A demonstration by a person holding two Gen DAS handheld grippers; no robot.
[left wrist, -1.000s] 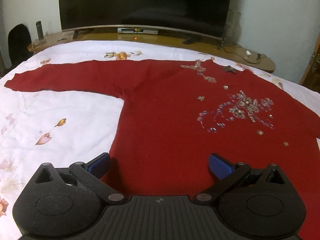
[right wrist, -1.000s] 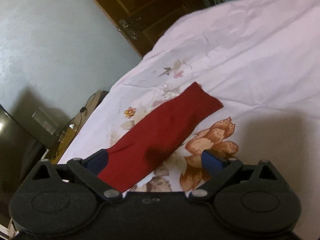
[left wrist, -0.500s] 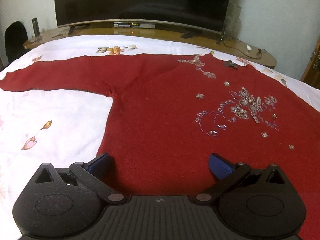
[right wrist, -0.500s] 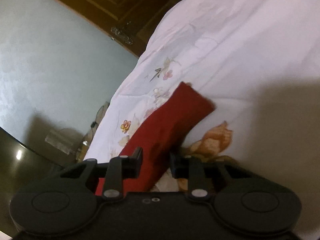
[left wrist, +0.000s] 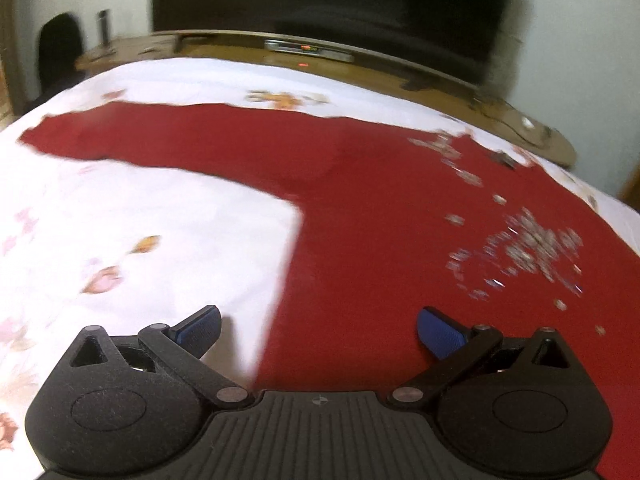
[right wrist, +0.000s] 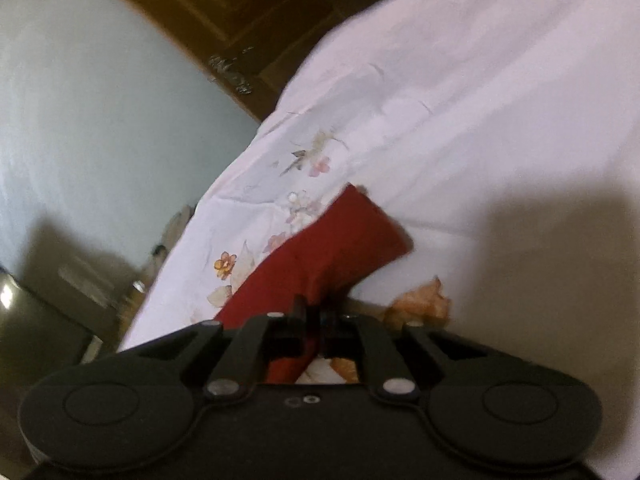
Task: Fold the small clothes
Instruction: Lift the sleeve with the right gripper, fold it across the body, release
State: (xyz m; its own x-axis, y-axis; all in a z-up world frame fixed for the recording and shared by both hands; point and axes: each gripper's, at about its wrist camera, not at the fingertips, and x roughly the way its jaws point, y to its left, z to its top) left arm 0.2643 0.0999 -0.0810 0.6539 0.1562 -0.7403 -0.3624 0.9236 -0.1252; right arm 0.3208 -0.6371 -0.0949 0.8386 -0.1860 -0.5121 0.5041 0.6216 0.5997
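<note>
The right gripper (right wrist: 316,312), wide open around the red sleeve (right wrist: 332,248) a second ago and half closed half a second ago, is now clamped on that sleeve, and the cloth is bunched and raised off the floral bedsheet (right wrist: 460,120) at the pinch. In the left wrist view, the red sweater (left wrist: 360,220) is now seen further to the right: its side edge, earlier at the left fingertip (left wrist: 200,326) of the left gripper (left wrist: 318,328), now runs between the two fingertips, and that fingertip is over bare sheet.
</note>
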